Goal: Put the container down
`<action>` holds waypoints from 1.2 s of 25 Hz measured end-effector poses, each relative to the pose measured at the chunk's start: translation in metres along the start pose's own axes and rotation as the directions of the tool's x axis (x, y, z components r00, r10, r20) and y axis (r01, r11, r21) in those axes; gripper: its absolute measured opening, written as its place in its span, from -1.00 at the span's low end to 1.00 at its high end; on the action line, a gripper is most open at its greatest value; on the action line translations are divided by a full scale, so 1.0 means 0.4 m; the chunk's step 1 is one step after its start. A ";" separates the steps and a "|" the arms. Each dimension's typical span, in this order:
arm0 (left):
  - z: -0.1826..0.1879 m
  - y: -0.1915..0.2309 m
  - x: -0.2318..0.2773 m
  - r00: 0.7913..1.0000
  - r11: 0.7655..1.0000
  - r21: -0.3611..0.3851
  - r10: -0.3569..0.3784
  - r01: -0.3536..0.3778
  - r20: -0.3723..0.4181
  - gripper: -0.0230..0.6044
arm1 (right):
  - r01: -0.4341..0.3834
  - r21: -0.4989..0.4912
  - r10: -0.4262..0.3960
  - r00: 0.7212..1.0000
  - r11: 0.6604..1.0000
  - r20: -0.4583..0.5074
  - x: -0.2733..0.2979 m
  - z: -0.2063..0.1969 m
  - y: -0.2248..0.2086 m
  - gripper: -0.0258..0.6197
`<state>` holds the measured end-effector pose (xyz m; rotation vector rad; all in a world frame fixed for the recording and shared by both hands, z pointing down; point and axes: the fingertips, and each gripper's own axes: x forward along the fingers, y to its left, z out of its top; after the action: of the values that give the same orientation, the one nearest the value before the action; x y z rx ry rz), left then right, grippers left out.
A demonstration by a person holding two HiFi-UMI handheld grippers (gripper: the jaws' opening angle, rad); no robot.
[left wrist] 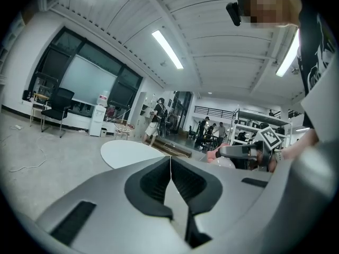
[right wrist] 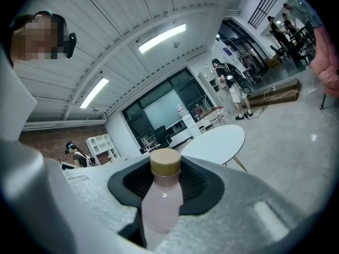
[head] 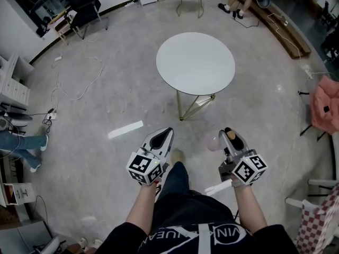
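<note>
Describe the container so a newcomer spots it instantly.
Near the round white table, the person holds two grippers. The right gripper clamps a bottle in its tongs: pale pink, tan cap. The left gripper, tongs shut, holds nothing.

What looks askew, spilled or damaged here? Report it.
Nothing stands out. The pink bottle is capped and clamped in the right gripper, with no spill in view; the left gripper is shut and empty.

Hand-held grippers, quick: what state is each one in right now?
Left hand-held gripper: closed, nothing between its jaws.
Right hand-held gripper: closed on the pink bottle.
</note>
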<state>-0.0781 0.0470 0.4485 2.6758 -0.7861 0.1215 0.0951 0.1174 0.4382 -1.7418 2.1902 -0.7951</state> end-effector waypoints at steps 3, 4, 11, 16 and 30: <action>0.016 0.027 0.039 1.000 1.000 -0.003 -0.012 0.012 -0.007 -0.88 | 0.012 0.005 -0.012 1.000 1.000 0.002 0.037 0.019 -0.017 -0.52; 0.022 0.036 0.054 1.000 1.000 -0.004 -0.016 0.016 -0.010 -0.88 | 0.016 0.006 -0.016 1.000 1.000 0.002 0.050 0.027 -0.024 -0.52; 0.053 0.103 0.162 0.998 0.999 -0.009 -0.052 0.052 -0.033 -0.88 | 0.044 0.012 -0.044 0.999 0.999 0.004 0.142 0.067 -0.074 -0.52; 0.076 0.162 0.223 0.996 0.997 -0.010 -0.076 0.076 -0.043 -0.88 | 0.067 0.020 -0.067 0.998 0.998 0.011 0.211 0.086 -0.101 -0.52; 0.087 0.268 0.339 0.990 0.991 -0.045 -0.129 0.126 -0.061 -0.88 | 0.124 0.032 -0.125 0.991 0.992 0.042 0.346 0.138 -0.161 -0.52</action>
<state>-0.0221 -0.1184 0.4728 2.6602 -0.5895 0.1558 0.1390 -0.0386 0.4482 -1.8787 2.0481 -0.8039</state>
